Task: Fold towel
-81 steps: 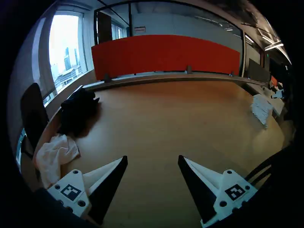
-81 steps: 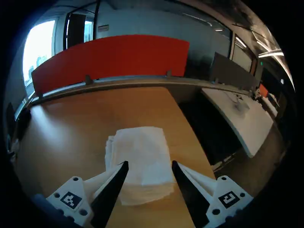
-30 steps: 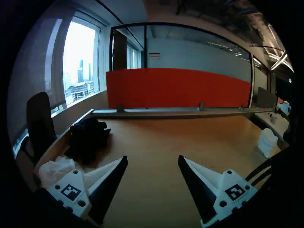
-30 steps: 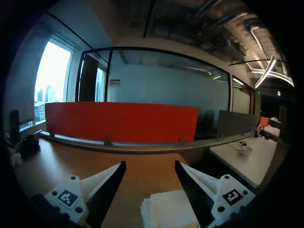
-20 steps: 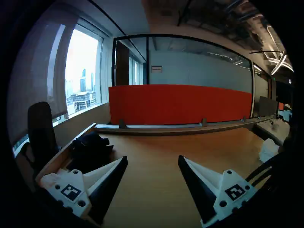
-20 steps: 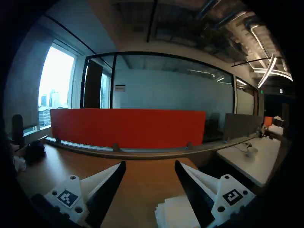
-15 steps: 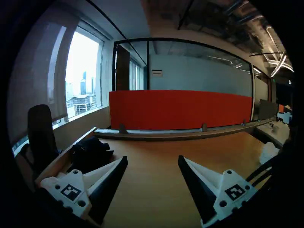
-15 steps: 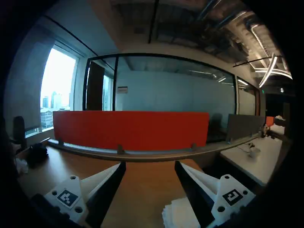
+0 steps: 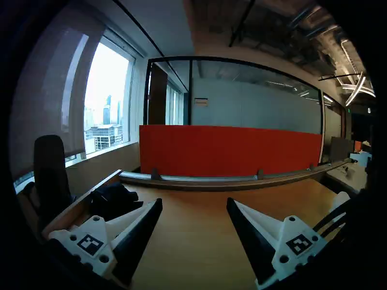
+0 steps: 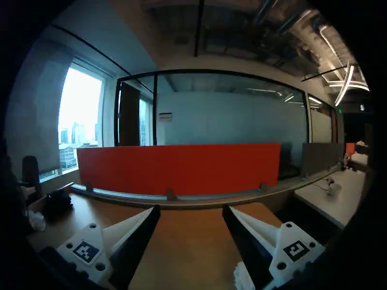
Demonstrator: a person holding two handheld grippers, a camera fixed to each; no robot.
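Note:
My left gripper hangs open over the wooden table, nothing between its fingers. Far off at the table's right end, a bit of the folded white towel stack peeks out. My right gripper is open too and holds nothing. A corner of the white towel stack lies just below its right finger. A crumpled white towel sits at the table's far left edge in the right gripper view.
A black bag lies on the table's left side, also seen as the black bag. A dark chair stands by the window. A red partition runs along the table's far edge. A white desk stands to the right.
Both grippers have tilted upward and stayed open. The towel stack has slid almost out of the bottom of the right gripper view; the crumpled towel dropped out of the left gripper view.

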